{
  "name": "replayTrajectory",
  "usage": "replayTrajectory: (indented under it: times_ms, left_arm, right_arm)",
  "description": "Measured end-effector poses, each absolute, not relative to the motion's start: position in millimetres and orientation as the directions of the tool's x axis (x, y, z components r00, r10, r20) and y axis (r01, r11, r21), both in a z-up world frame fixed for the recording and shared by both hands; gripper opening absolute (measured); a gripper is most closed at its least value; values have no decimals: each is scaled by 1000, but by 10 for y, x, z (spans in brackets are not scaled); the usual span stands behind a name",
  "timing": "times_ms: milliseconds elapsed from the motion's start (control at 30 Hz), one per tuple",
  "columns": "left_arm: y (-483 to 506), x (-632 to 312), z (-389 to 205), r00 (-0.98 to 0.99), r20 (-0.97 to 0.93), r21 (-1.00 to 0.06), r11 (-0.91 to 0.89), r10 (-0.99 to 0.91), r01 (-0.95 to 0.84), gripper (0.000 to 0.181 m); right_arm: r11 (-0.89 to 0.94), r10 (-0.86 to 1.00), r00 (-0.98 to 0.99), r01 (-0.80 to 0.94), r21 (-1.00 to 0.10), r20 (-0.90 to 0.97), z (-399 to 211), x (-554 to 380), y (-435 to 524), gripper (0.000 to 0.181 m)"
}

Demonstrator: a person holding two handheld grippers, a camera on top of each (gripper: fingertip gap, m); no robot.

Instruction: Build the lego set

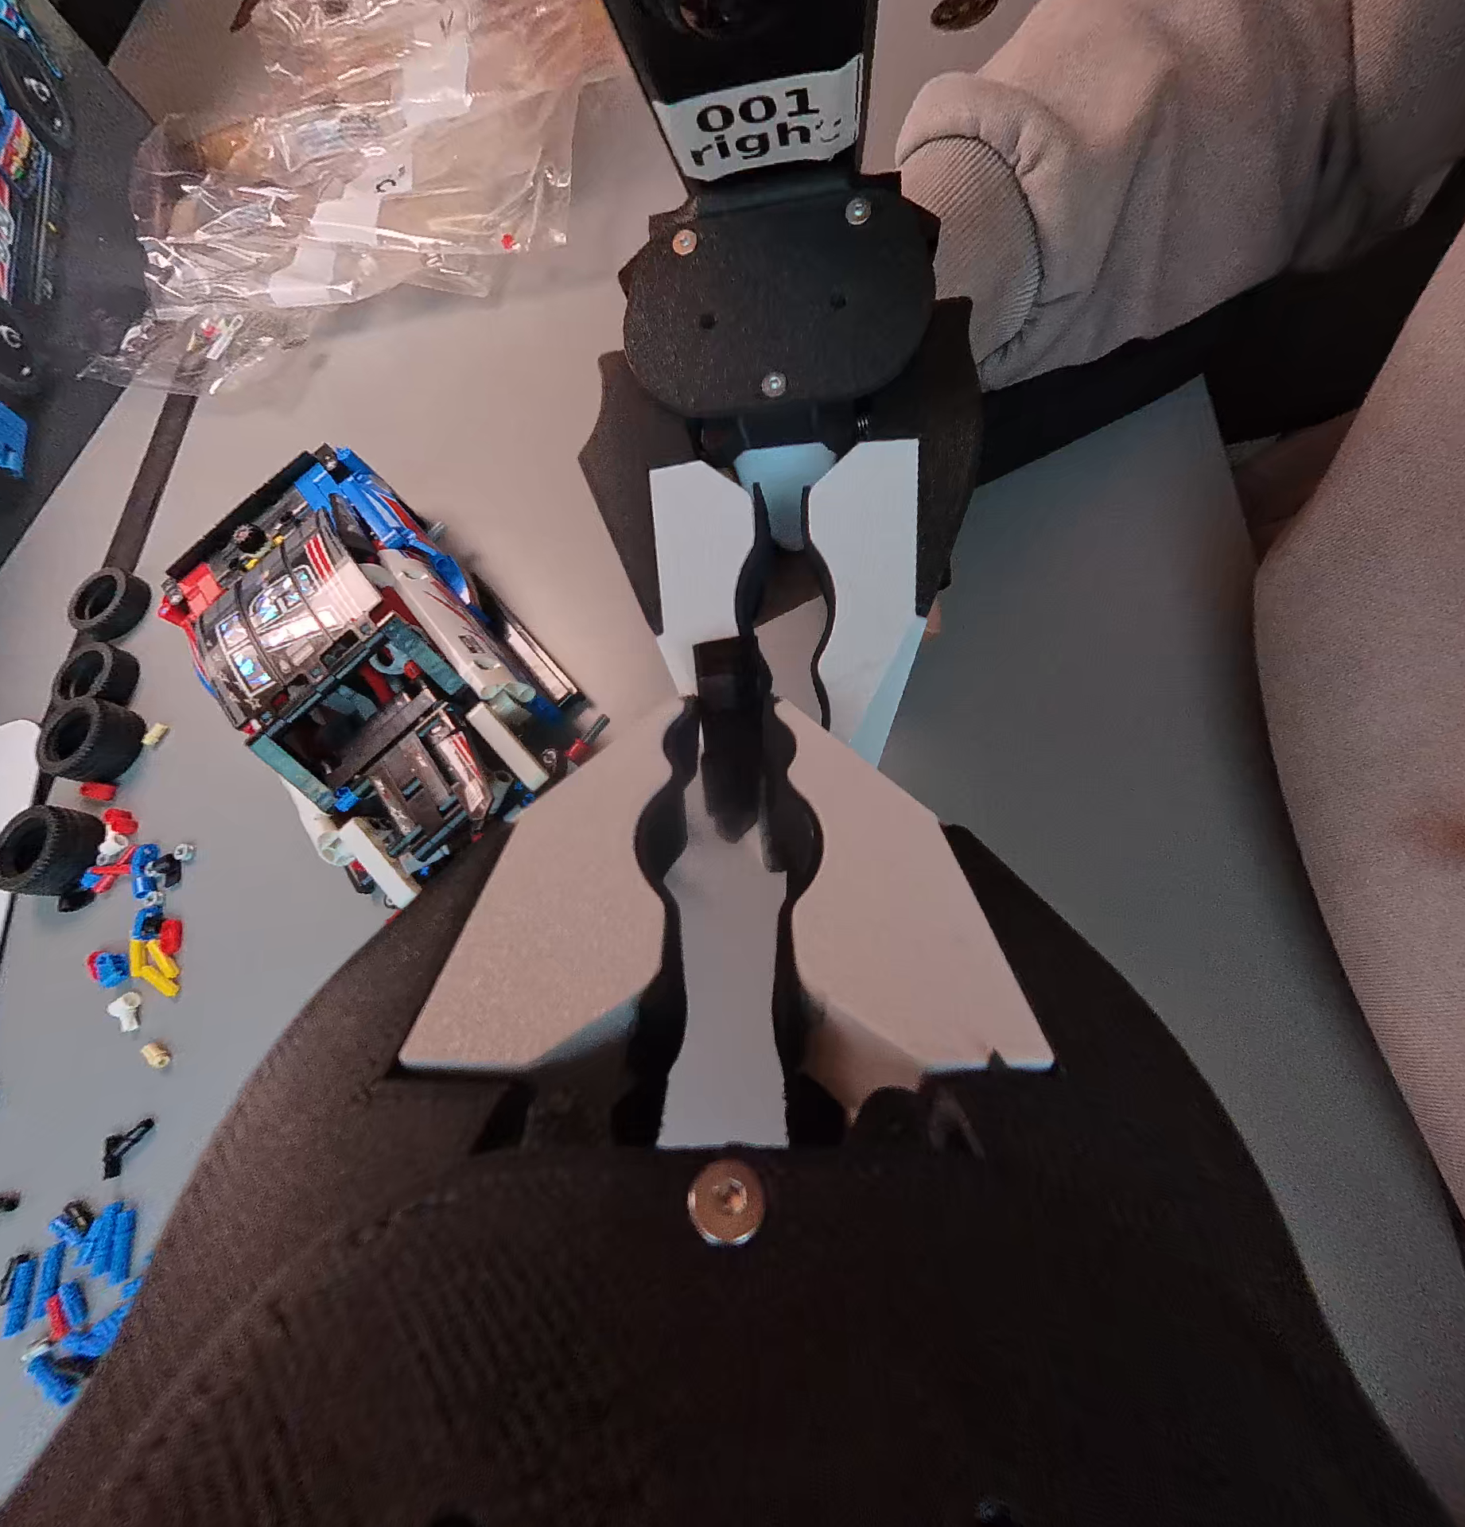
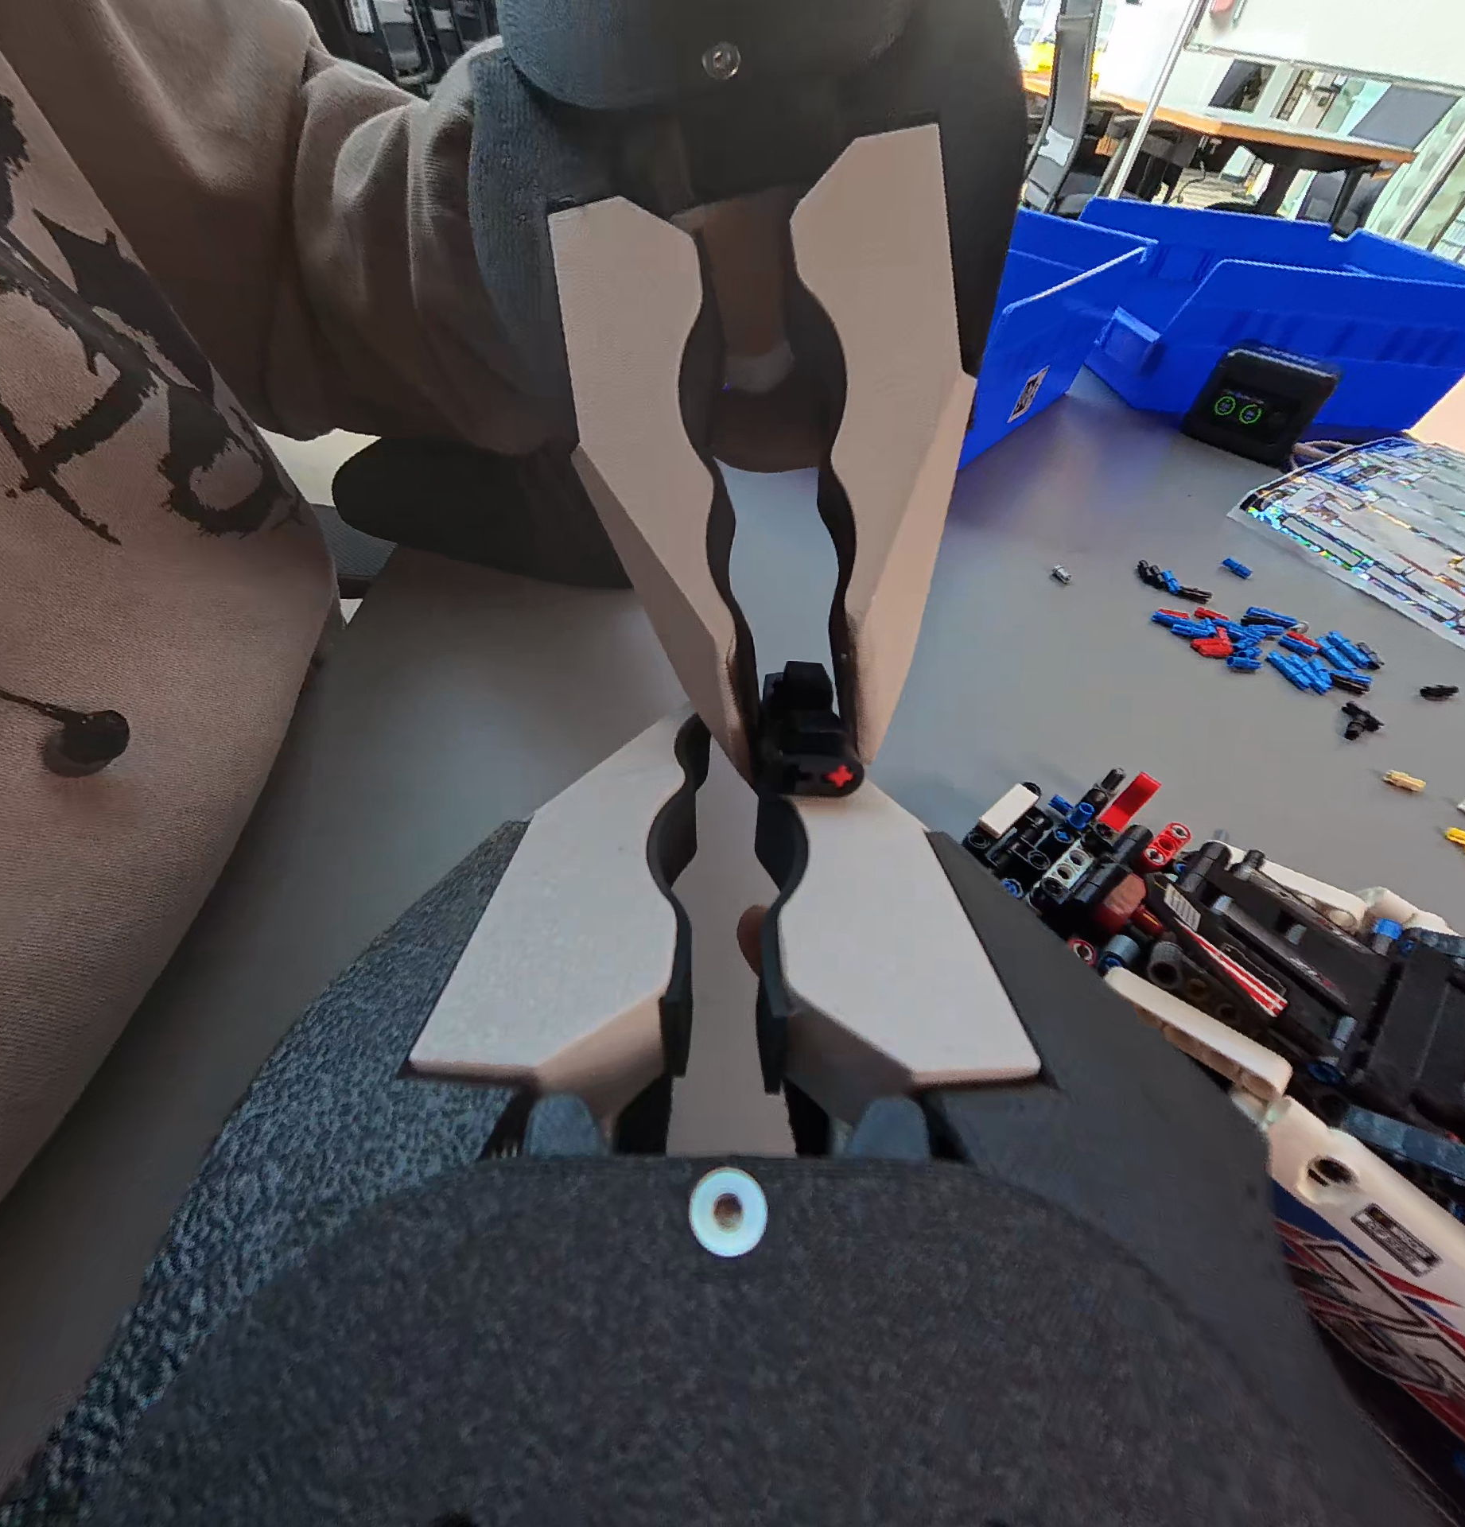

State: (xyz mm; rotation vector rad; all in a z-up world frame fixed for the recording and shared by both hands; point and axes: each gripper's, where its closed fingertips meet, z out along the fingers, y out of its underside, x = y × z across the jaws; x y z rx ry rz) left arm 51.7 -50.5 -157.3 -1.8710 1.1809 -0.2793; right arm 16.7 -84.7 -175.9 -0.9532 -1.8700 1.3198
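My left gripper (image 1: 733,711) is shut on a small black Lego piece (image 1: 725,768) and holds it above the grey table. In the right wrist view the left gripper (image 2: 795,719) comes down from the top, and the piece (image 2: 803,744) shows a red cross axle in its end. My right gripper (image 2: 725,752) meets it tip to tip; its jaws stand a narrow gap apart with nothing between them. In the left wrist view the right gripper (image 1: 787,686) points down at the piece. The partly built blue, white and black car (image 1: 366,661) lies on the table, and it also shows in the right wrist view (image 2: 1258,975).
Several black tyres (image 1: 93,735) and loose coloured pins (image 1: 138,934) lie left of the car, with blue pins (image 1: 68,1289) nearer. Clear plastic bags (image 1: 341,165) lie behind. A blue bin (image 2: 1250,281), a sticker sheet (image 2: 1390,512) and more pins (image 2: 1266,644) are at the right. A person's beige sleeve (image 1: 1126,165) is close by. The grippers' ends are close to 4 centimeters from one another.
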Motion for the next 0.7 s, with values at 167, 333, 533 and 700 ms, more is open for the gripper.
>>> replayTrajectory:
  times_ms: [167, 333, 533, 700]
  left_arm:
    - [-604, 508, -1554, 513, -145, -803, -202, -846, -561, 12]
    - [-690, 526, -1583, 489, -6, -825, -272, -872, -496, 13]
    - [-757, 518, -1520, 360, 399, -870, -472, -843, -141, 12]
    - [-779, 335, -1636, 225, 614, -779, -627, -757, 15, 12]
  right_arm:
    - [247, 823, -557, 175, -953, 111, -1740, 227, -878, 6]
    - [290, 795, -590, 161, -943, 144, -1765, 270, -941, 5]
    - [313, 756, -639, 156, -937, 146, -1774, 383, -950, 6]
    - [333, 753, -632, 124, -935, 184, -1646, 508, -732, 6]
